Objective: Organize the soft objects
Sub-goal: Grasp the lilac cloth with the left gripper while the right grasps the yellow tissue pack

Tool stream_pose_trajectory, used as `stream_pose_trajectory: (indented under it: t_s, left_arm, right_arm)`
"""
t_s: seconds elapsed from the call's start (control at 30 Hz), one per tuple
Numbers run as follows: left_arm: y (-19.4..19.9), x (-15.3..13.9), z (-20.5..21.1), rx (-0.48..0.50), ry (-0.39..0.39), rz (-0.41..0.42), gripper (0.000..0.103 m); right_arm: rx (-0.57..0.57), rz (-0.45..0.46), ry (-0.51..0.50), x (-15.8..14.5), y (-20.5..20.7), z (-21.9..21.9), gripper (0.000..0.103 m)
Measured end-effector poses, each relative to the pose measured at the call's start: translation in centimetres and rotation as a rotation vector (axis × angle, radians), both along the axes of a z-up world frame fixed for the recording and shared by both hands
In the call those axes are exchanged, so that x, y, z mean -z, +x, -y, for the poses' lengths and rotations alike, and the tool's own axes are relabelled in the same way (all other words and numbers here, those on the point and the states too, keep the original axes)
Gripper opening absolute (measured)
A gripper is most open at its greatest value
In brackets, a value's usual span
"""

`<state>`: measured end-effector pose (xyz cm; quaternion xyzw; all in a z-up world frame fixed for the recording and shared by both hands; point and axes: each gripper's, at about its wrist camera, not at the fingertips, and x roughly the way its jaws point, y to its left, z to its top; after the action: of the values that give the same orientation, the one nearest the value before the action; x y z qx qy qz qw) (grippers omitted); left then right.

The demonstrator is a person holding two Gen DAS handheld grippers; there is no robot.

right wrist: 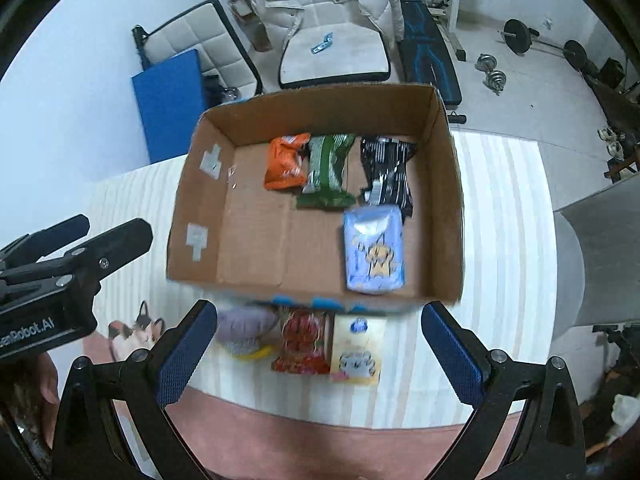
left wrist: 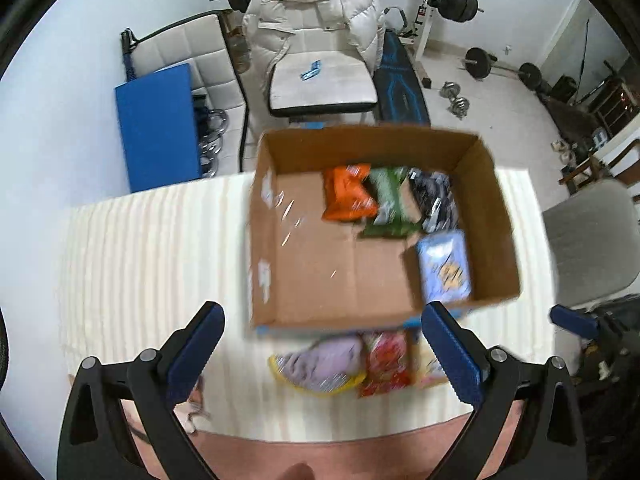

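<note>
An open cardboard box [left wrist: 496, 216] [right wrist: 448, 200] stands on the white striped table. Inside lie an orange packet [left wrist: 346, 196] [right wrist: 286, 162], a green packet [left wrist: 390, 204] [right wrist: 328, 172], a black packet [left wrist: 436, 200] [right wrist: 386, 172] and a light blue packet [left wrist: 444, 266] [right wrist: 374, 248]. In front of the box lie a purple-yellow packet [left wrist: 320, 364] [right wrist: 246, 328], a red packet [left wrist: 386, 362] [right wrist: 304, 340] and a cream packet [right wrist: 358, 350]. My left gripper [left wrist: 320, 352] is open and empty above them; it also shows in the right wrist view [right wrist: 96, 236]. My right gripper [right wrist: 316, 348] is open and empty.
The white striped table [left wrist: 152, 260] [right wrist: 508, 240] has a pink mat with a cat picture [right wrist: 136, 332] at its near edge. A grey chair [left wrist: 592, 240] stands right. A white chair with a puffy jacket [left wrist: 312, 28], a blue mat [left wrist: 160, 128] and weights stand behind.
</note>
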<state>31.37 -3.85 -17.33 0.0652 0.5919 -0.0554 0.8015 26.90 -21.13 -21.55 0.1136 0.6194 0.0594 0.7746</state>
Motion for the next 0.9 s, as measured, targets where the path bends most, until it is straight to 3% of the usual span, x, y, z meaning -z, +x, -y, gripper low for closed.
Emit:
stream_pose_trajectory:
  t_s: [0.07, 0.17, 0.33, 0.53, 0.63, 0.7, 0.73, 0.77, 0.9]
  left_arm:
    - [-1.7, 2.2, -0.1, 0.032, 0.071, -0.015, 0.101]
    - [-3.3, 7.1, 0.2, 0.113, 0.152, -0.102, 0.101]
    - [-3.3, 14.5, 1.2, 0.227, 0.257, -0.214, 0.096]
    - [-2.5, 20.7, 3.8, 0.413, 0.417, -0.273, 0.096]
    - [-2.0, 22.5, 4.5, 0.455, 0.427, -0.313, 0.096]
    - [-1.6, 23.2, 4.5, 0.431, 0.419, -0.331, 0.083]
    - [-1.5, 23.2, 4.4, 0.423, 0.393, -0.342, 0.069]
    - [-1.5, 23.3, 4.3, 0.408, 0.346, -0.383, 0.047]
    - [-2.1, 23.2, 2.5, 0.273, 0.253, -0.433, 0.042]
  right_arm:
    - [-0.006, -0.036, 0.025, 1.6, -1.8, 0.2, 0.103]
    - [-0.019, -0.123, 0.046, 5.3, -3.7, 0.4, 0.103]
    - [-0.008, -0.225, 0.048, 12.1, -4.8, 0.5, 0.103]
    - [-0.013, -0.255, 0.021, 15.2, -4.6, 0.5, 0.103]
    - [-0.013, -0.265, 0.013, 16.0, -4.4, 0.6, 0.103]
    - [-0.011, -0.266, 0.014, 16.2, -4.3, 0.5, 0.103]
    - [-0.007, -0.269, 0.014, 16.4, -4.2, 0.4, 0.103]
    - [-0.003, -0.269, 0.015, 16.6, -4.2, 0.4, 0.103]
    - [0.011, -0.267, 0.012, 17.3, -3.5, -0.1, 0.103]
